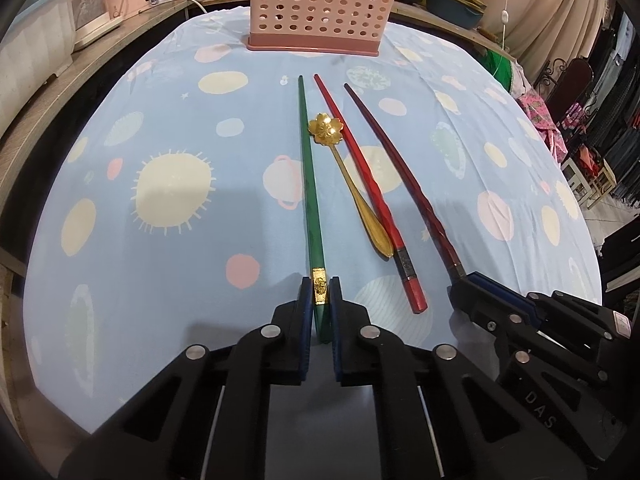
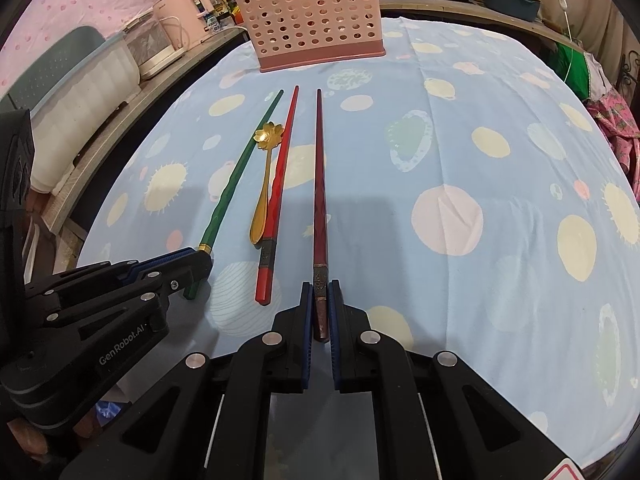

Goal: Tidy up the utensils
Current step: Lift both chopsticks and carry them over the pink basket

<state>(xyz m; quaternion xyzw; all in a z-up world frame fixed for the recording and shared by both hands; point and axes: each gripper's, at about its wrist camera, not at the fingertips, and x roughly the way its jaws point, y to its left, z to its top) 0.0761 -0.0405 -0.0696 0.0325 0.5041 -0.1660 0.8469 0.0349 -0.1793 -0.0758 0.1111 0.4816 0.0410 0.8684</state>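
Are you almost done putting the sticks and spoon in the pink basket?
Just getting going. The pink basket already holds at least one dark stick. In hand: the left gripper is shut on the green chopstick, and the right gripper is shut on the dark red chopstick, both lying on the cloth. Untouched: the red chopstick and the gold spoon.

Worktop (image 1: 168, 128) covered by light-blue cloth (image 2: 500, 128) with sun/planet print. Pink perforated basket (image 1: 316, 8) stands at far edge, centre. Mid-worktop, lying lengthwise side by side: green chopstick (image 1: 310, 184), gold flower-head spoon (image 1: 348, 176), red chopstick (image 1: 368, 196), dark maroon chopstick (image 1: 404, 176). Spoon touches red chopstick; thick ends point toward near edge.
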